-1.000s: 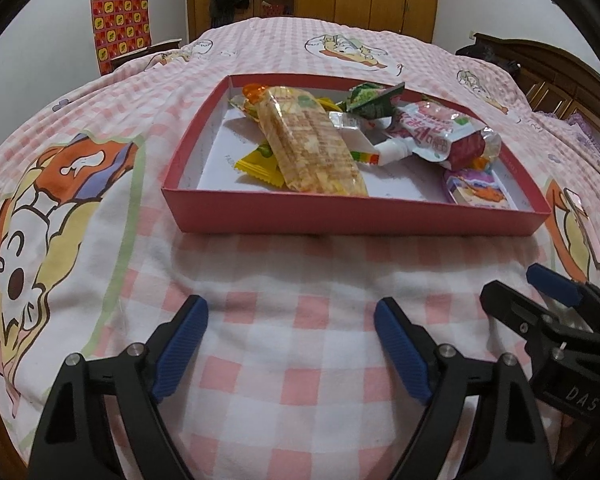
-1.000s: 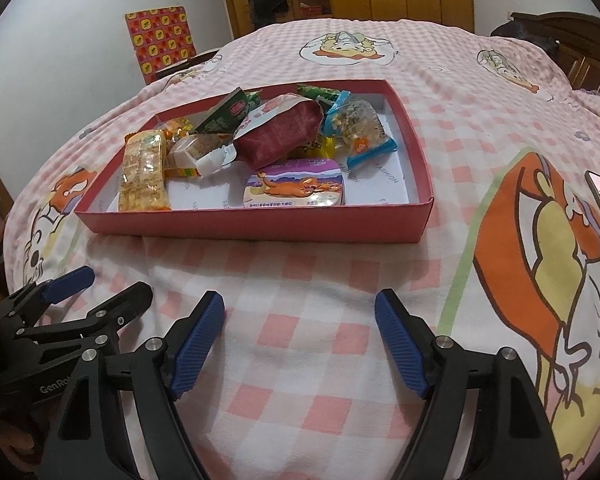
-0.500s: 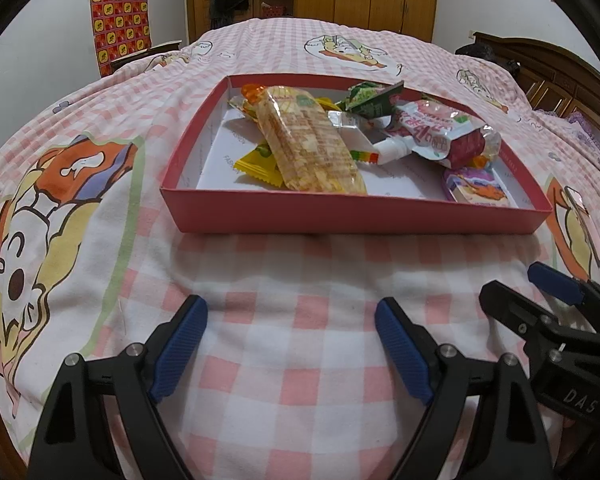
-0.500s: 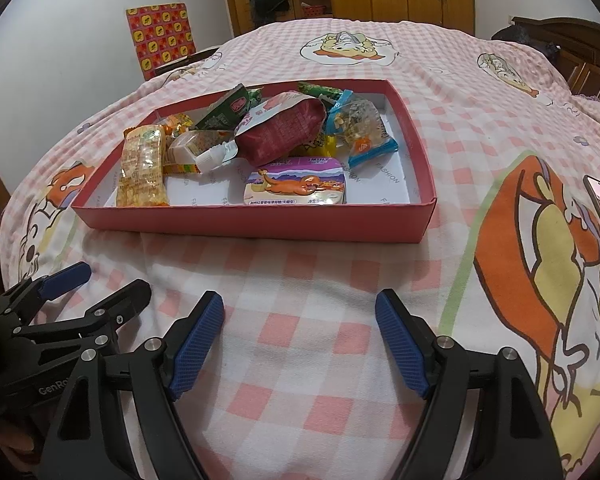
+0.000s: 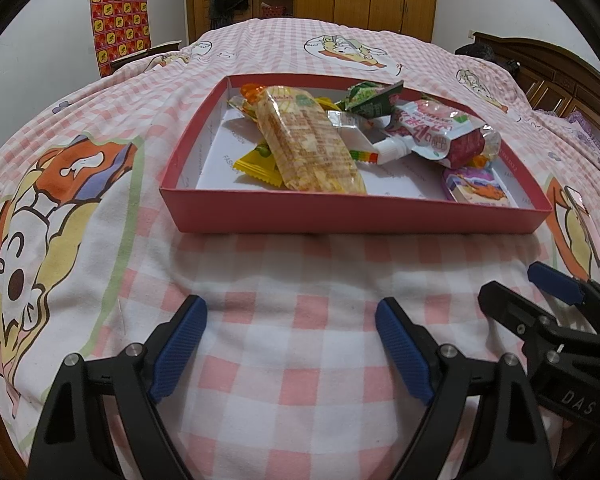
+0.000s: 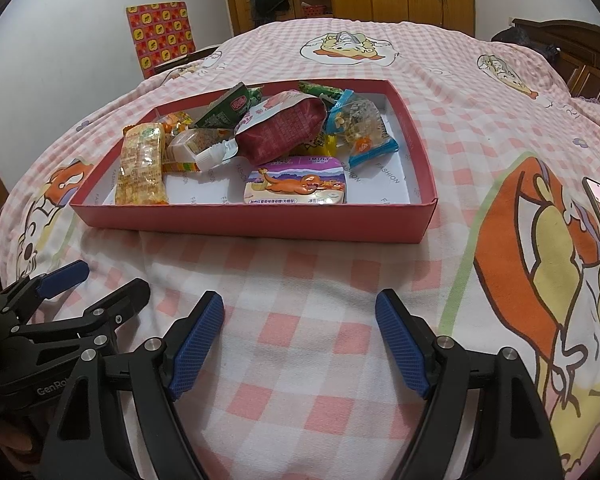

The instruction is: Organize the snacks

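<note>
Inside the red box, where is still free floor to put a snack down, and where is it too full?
In the red box, bare white floor shows at the near right corner, between the mint tin and the right wall, and at the near left corner beside the long cracker pack. The far half is crowded: the red pouch and small packets overlap.

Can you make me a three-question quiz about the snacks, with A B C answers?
1. Where does the purple mint tin with a cartoon dinosaur lie?
A. on the blanket
B. inside the shallow red cardboard tray
C. in the left tongs

2. What colour are the tongs' pads?
A. blue
B. green
C. yellow

3. How are the right tongs?
A. gripping a bag
B. shut, empty
C. open, empty

Answers:
1 B, it rests by the tray's near wall.
2 A, all pads are blue.
3 C, only checked blanket shows between them.
</note>
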